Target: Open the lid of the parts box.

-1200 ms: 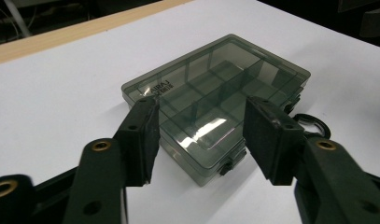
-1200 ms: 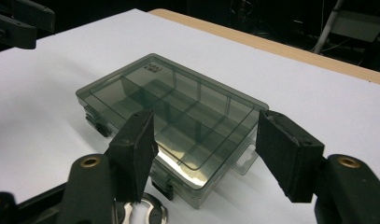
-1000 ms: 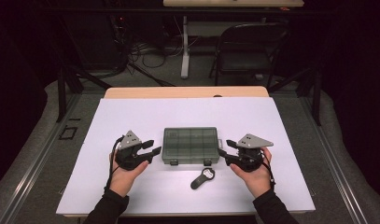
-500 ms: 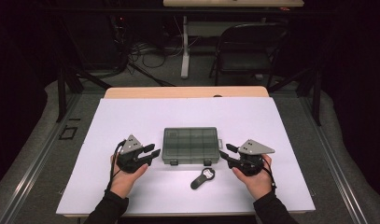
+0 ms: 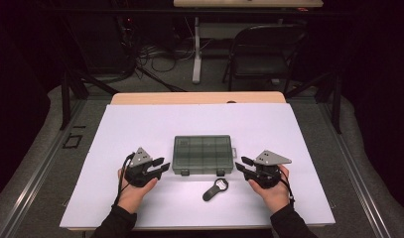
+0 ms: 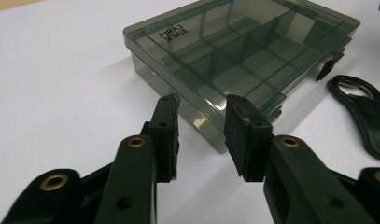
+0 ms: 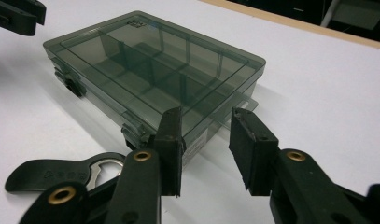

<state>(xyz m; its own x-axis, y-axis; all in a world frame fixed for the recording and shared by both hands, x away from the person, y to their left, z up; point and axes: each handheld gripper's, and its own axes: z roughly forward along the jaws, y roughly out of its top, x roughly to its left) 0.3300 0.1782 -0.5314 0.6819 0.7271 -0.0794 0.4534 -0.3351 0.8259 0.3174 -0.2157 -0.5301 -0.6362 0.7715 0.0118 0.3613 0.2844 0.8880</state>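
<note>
Left gripper (image 5: 161, 165): held in the person's left hand (image 5: 132, 191) at the near left of the table (image 5: 140, 124), jaws pointing toward the left end of the compartment box (image 5: 203, 154). Jaws apart with nothing between them, short of the box corner in the left gripper view; they have just been closing.

Right gripper (image 5: 242, 165): held in the right hand (image 5: 274, 191), jaws pointing toward the box's right end. Jaws likewise apart with nothing between them, near the box's corner but not touching it in the right gripper view; also just been closing.

Compartment box: smoky translucent plastic, lid down, dividers visible through it, two latches on the near edge. Lies flat mid-table between the two grippers.

Bottle opener (image 5: 215, 190): black, flat on the white cover, just nearer than the box's right latch.

Folding chair (image 5: 261, 54): beyond the table's far edge.
</note>
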